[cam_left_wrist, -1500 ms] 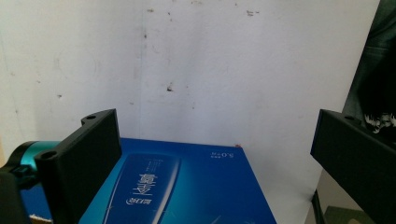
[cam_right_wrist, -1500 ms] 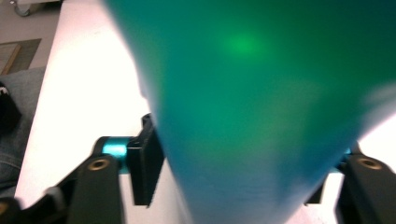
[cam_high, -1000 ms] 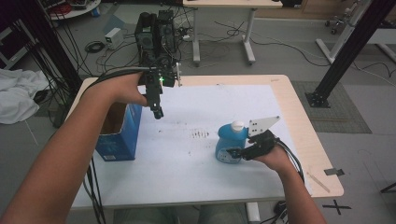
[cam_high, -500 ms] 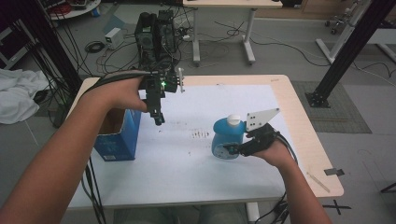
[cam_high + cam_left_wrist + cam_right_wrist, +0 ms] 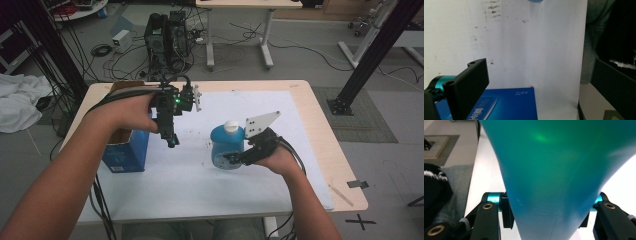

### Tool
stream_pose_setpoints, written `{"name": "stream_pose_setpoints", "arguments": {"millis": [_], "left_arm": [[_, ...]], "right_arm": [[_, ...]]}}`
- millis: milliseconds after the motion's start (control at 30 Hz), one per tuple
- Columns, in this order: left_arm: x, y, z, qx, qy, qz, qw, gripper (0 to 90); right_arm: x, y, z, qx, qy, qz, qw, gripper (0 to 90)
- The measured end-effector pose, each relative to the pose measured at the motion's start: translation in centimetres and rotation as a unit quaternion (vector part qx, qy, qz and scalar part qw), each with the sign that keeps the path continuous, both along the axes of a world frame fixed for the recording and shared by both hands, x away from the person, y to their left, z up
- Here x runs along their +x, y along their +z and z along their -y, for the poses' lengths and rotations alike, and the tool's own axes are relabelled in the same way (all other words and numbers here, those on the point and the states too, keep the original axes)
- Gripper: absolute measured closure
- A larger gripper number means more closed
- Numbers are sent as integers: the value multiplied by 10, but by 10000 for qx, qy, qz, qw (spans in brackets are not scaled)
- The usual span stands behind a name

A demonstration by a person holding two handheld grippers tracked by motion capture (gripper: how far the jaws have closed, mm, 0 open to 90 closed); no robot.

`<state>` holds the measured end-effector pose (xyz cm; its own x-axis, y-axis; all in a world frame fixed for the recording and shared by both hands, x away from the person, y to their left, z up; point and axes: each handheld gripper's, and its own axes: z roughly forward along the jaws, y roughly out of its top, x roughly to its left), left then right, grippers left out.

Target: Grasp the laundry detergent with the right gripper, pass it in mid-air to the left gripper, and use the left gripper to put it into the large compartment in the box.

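**Blue bottle clamped above white mat**

From the high view, a blue bottle (image 5: 226,148) with a white cap is being held by the right gripper (image 5: 239,156), over the middle of the white mat (image 5: 200,195) that covers the table (image 5: 325,145). The left gripper (image 5: 171,139) is being held above the mat, just beside an open blue box (image 5: 122,150).

Along the left gripper view, the jaws are being kept wide apart, with nothing between them; the blue box (image 5: 511,105) is being seen below.

Along the right gripper view, the bottle (image 5: 556,170) is being squeezed between the two jaws, its body pressed at both sides.
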<state>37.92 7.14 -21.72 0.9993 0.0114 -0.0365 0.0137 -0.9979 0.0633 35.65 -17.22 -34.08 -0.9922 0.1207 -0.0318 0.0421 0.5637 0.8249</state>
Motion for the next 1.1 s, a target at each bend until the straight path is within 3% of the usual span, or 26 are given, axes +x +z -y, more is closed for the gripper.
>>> {"name": "stream_pose_setpoints", "arguments": {"millis": [300, 467, 533, 567, 600, 633, 800, 1100], "left_arm": [[-9, -8, 8, 32, -75, -13, 10000, 16], [-14, -13, 13, 89, -164, -82, 9998, 17], [-17, -14, 14, 81, -128, -138, 9998, 17], [-17, -15, 16, 72, -206, -53, 9997, 17], [-18, -15, 17, 72, -150, -99, 9998, 17], [-18, -15, 18, 75, -231, -35, 9997, 17], [-21, -17, 23, 60, -279, -9, 9996, 17], [-22, -22, 29, 12, -328, -9, 9995, 17]], "right_arm": [[-1, -3, -25, -107, 236, 72, 9996, 460], [-1, -9, -39, -94, 313, -22, 9995, 461], [1, -11, -45, -99, 405, 80, 9991, 462], [3, -12, -49, -33, 469, 186, 9987, 462], [-2, -12, -51, -149, 394, -156, 9990, 462], [0, -12, -55, -87, 507, 16, 9987, 462], [-1, -13, -69, -47, 628, -42, 9980, 463], [1, -13, -78, 43, 718, 80, 9974, 464]]}}
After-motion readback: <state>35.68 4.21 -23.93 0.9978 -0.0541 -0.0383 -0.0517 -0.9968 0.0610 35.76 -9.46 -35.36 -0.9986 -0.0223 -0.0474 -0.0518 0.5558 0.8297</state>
